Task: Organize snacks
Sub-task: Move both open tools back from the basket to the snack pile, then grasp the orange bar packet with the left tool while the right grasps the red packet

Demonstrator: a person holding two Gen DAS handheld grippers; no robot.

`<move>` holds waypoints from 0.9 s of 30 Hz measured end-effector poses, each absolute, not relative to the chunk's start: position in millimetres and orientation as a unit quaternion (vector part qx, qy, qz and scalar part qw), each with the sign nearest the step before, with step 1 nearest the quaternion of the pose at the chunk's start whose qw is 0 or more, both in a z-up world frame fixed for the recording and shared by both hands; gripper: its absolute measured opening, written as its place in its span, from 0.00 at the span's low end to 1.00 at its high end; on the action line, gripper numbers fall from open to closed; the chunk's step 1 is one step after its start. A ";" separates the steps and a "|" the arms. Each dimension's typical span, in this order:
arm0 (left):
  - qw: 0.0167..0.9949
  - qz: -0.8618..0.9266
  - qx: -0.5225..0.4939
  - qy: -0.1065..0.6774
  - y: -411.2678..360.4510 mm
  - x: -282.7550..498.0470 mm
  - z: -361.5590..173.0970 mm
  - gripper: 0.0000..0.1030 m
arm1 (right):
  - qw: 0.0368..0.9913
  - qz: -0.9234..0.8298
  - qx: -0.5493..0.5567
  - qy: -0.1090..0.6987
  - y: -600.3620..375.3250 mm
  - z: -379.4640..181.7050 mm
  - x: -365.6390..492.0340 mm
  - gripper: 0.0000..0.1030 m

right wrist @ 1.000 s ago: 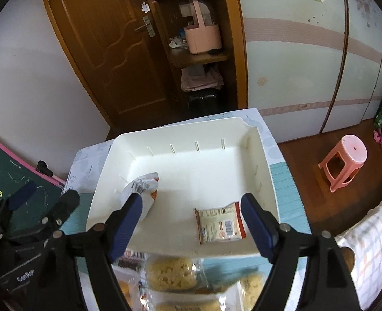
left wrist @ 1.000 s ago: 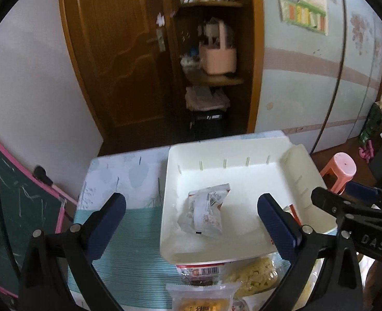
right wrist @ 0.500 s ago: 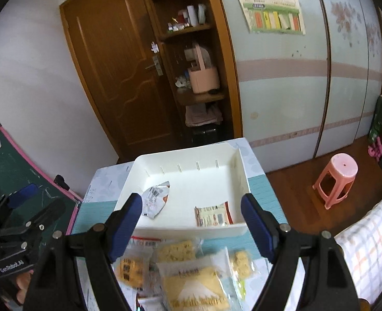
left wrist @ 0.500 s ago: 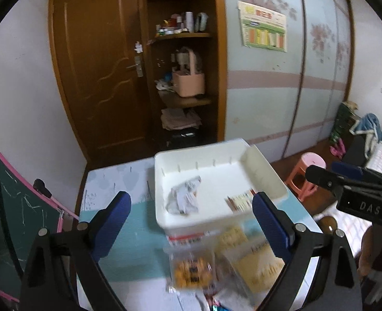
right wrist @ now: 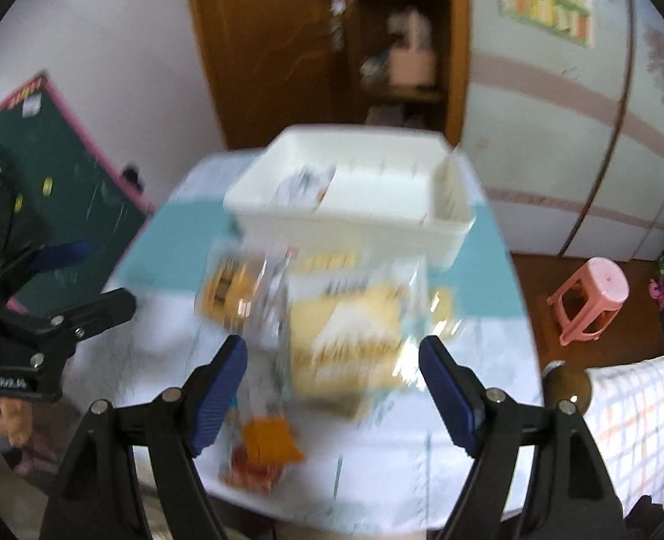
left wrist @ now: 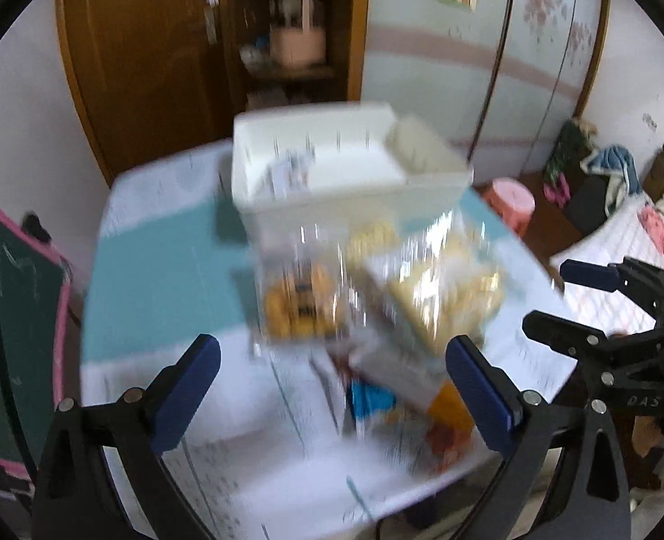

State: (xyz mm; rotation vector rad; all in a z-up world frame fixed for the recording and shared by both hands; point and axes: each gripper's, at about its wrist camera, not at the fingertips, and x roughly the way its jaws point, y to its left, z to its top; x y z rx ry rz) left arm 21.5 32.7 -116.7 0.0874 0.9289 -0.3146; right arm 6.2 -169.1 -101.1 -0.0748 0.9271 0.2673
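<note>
Progress: early | white bin (right wrist: pixel 350 225) at bench (left wrist: pixel 160 270) far edge holds a wrapped snack (right wrist: pixel 307 184) | snack pile (right wrist: pixel 345 328) lies before it, unsorted | left tongs (left wrist: pixel 327 387) spread, empty | right tongs (right wrist: pixel 332 387) spread, empty, above pile

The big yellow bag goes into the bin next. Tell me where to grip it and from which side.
Judging through blur: the yellow bag lies flat atop the pile, just ahead of the open right gripper. Come from above at its near edge, pinching the thin crimped seal between the fingers; its body looks too wide. The bin lies beyond.
</note>
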 end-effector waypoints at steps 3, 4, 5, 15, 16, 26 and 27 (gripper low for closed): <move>0.869 -0.150 0.051 0.469 36.3 13.7 -142.6 0.97 | 0.861 0.151 -0.070 0.481 -160.3 -131.6 -11.1 0.77; 0.866 -0.149 0.053 0.474 36.7 11.8 -149.2 0.97 | 0.854 0.158 -0.075 0.491 -158.0 -138.5 -15.8 0.77; 0.863 -0.147 0.055 0.481 36.9 10.2 -156.5 0.97 | 0.844 0.170 -0.078 0.503 -156.2 -145.6 -20.2 0.77; 0.866 -0.136 0.078 0.476 30.1 5.0 -165.8 0.97 | 0.782 0.228 -0.087 0.573 -117.7 -203.7 -29.6 0.68; 0.867 -0.134 0.079 0.473 29.9 4.0 -165.0 0.97 | 0.779 0.226 -0.086 0.578 -114.3 -208.8 -26.8 0.67; 0.852 -0.145 0.049 0.501 31.0 14.4 -173.5 0.97 | 0.768 0.221 -0.066 0.598 -120.9 -220.8 -13.8 0.40; 0.848 -0.148 0.044 0.507 29.1 16.2 -176.6 0.97 | 0.770 0.215 -0.061 0.598 -125.7 -220.9 -13.7 0.40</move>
